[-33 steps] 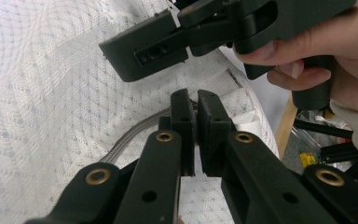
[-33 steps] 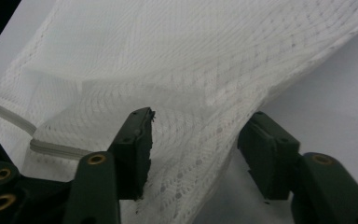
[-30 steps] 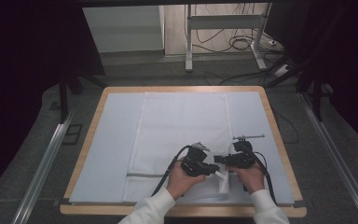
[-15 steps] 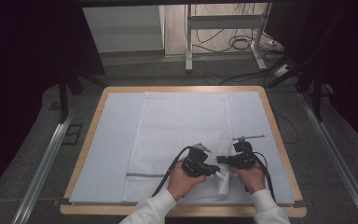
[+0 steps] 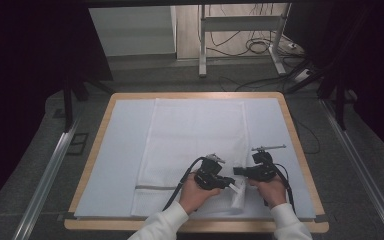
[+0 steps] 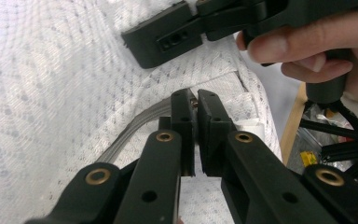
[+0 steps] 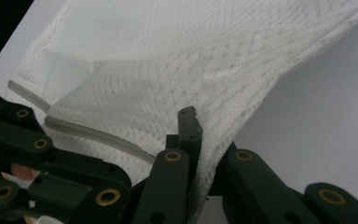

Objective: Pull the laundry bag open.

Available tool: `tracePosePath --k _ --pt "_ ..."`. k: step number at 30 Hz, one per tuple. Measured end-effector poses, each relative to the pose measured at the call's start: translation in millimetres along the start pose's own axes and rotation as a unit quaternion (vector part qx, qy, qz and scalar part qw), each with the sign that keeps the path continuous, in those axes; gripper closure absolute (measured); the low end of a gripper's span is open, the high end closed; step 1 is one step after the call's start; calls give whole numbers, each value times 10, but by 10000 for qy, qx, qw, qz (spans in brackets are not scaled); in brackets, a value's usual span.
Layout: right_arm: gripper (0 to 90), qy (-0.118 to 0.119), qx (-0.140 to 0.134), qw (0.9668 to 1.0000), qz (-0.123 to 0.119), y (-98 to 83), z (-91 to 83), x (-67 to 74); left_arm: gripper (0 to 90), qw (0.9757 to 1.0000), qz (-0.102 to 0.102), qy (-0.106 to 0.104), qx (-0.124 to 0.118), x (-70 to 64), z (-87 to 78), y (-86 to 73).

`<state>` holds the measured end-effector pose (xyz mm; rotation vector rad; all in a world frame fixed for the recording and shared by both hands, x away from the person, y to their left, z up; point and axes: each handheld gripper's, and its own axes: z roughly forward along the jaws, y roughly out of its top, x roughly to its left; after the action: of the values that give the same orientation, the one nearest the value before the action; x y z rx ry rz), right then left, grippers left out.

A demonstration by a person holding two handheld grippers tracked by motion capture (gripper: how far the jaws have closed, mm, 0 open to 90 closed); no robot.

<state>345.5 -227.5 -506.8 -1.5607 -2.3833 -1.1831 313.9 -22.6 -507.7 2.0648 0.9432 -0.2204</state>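
Note:
A white mesh towel [image 5: 195,135] lies spread on a pale blue mat [image 5: 125,150], with a grey stripe [image 5: 155,188] near its front hem. Both grippers meet at the towel's front right corner, which is pulled up into a small raised fold [image 5: 238,194]. My left gripper [image 5: 230,184] points right; in the left gripper view its jaws [image 6: 196,100] stand pressed together at the hem by the stripe [image 6: 140,123]. My right gripper [image 5: 236,171] points left toward it. In the right gripper view it [image 7: 193,126] is shut on the towel's side edge, and cloth drapes over one jaw.
The mat covers a wooden table [image 5: 300,145] whose front edge runs just under the person's sleeves. Metal rails [image 5: 50,170] flank the table. A desk frame and loose cables [image 5: 260,47] stand on the floor behind it.

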Motion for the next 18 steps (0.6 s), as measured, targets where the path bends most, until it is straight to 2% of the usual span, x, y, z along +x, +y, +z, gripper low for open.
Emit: tracePosePath --k 18 --pt "881 36 -8 10000 -36 -53 -47 -22 870 10000 -38 -6 34 33 19 -16"
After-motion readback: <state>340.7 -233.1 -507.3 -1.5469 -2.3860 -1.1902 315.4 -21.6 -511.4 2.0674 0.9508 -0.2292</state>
